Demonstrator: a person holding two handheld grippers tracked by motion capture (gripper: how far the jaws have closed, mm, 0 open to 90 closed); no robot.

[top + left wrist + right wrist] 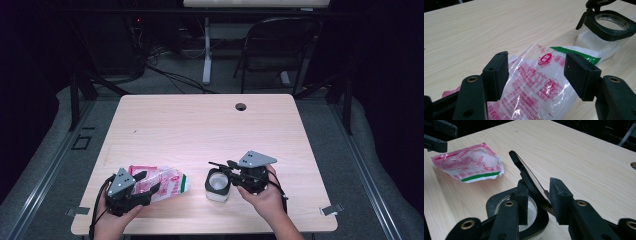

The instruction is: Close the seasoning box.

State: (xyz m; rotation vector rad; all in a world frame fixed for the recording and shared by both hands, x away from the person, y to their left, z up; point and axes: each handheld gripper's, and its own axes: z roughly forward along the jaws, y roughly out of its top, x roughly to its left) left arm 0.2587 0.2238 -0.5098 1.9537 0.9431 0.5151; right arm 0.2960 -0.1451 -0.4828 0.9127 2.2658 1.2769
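A crumpled clear plastic bag (170,182) with red print and a green stripe lies near the table's front left. My left gripper (149,181) is at its near end, and in the left gripper view the jaws (536,65) stand open with the bag (536,85) lying on the table between and beyond them. A small clear jar (218,184) with a black square rim stands at front centre. Its black flip lid (526,173) is raised. My right gripper (539,192) is open with the lid's lower part between its jaws, the pads not pressing on it.
The light wooden table (200,125) has a round cable hole (241,106) near its far edge. A folding chair (280,45) and cables stand on the floor behind. The jar (604,37) sits just past the bag's green end.
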